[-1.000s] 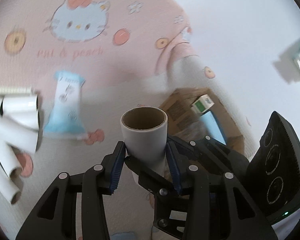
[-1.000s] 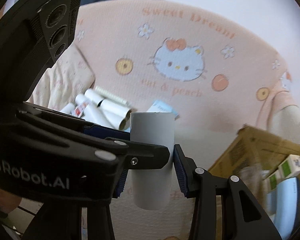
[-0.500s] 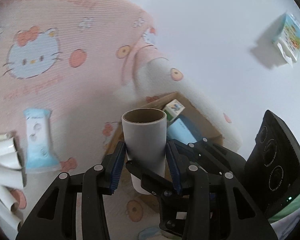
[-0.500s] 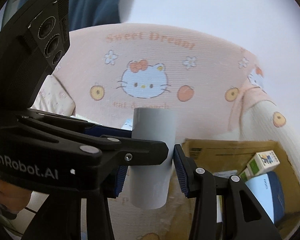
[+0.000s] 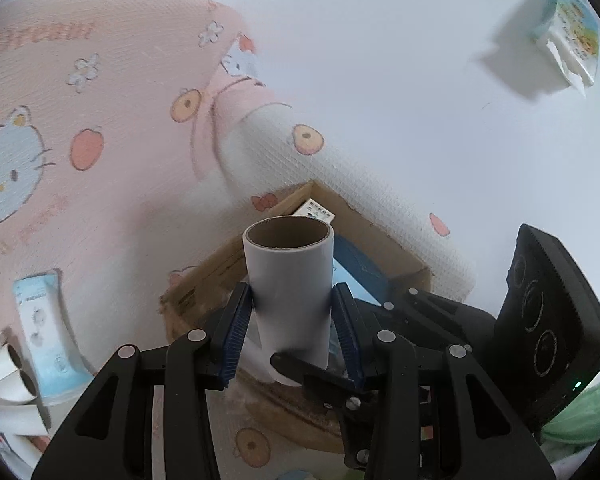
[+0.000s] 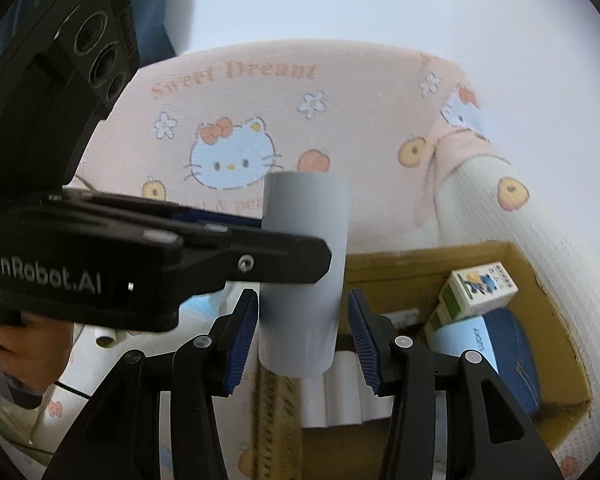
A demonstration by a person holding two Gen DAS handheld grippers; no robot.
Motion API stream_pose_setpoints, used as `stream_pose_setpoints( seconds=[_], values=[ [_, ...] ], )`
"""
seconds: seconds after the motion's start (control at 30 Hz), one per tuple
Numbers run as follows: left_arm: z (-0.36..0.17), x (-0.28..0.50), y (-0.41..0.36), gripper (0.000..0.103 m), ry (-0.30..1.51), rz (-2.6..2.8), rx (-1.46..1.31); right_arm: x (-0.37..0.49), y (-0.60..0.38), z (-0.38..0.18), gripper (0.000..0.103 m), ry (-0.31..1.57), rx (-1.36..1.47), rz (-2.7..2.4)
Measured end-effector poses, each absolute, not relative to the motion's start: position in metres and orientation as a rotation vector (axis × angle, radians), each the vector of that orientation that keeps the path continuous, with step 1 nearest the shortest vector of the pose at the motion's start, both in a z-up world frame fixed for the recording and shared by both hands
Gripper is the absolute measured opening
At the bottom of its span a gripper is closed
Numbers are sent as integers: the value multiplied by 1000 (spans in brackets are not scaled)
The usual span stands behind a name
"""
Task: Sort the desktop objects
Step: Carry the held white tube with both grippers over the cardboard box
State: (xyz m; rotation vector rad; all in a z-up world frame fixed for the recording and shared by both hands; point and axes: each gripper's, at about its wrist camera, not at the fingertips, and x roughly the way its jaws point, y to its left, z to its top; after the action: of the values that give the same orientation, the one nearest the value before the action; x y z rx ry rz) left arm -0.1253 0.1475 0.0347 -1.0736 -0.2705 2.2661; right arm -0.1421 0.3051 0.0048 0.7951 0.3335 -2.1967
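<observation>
The left gripper (image 5: 292, 330) clamps a white cardboard tube with a brown inner wall (image 5: 290, 280) upright, presumably so it drops end-first. The right gripper (image 6: 303, 334) is opening; the tube stands between its blue pads (image 6: 242, 336), which no longer press it. Just below the tube lies the open brown cardboard box (image 6: 540, 280), where white tubes (image 6: 340, 388), a small printed carton (image 6: 476, 290) and a blue pouch (image 6: 496, 356) already lie. The box's near wall is low, and free room remains beside the tubes.
</observation>
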Motion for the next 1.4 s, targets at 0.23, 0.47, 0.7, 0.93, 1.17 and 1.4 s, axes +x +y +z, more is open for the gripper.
stream_pose_setpoints(
  seconds=[0.23, 0.47, 0.7, 0.93, 1.17, 1.4],
  values=[
    [29, -149, 171, 45, -287, 2219, -1168, -166, 319, -7, 44, 334, 888, -2170],
    [9, -178, 171, 45, -430, 2163, -1266, -191, 331, -24, 43, 275, 1040, -2111],
    [-15, -191, 180, 46, -494, 2092, -1391, -198, 337, -39, 40, 312, 1125, -2087],
    [-26, -194, 196, 46, -460, 2093, -1471, -203, 340, -50, 40, 329, 1196, -2074],
    [-42, -196, 211, 47, -478, 2032, -1579, -218, 348, -55, 40, 292, 1287, -2058],
    [-63, -202, 215, 46, -574, 1986, -1685, -227, 350, -69, 40, 305, 1406, -2040]
  ],
)
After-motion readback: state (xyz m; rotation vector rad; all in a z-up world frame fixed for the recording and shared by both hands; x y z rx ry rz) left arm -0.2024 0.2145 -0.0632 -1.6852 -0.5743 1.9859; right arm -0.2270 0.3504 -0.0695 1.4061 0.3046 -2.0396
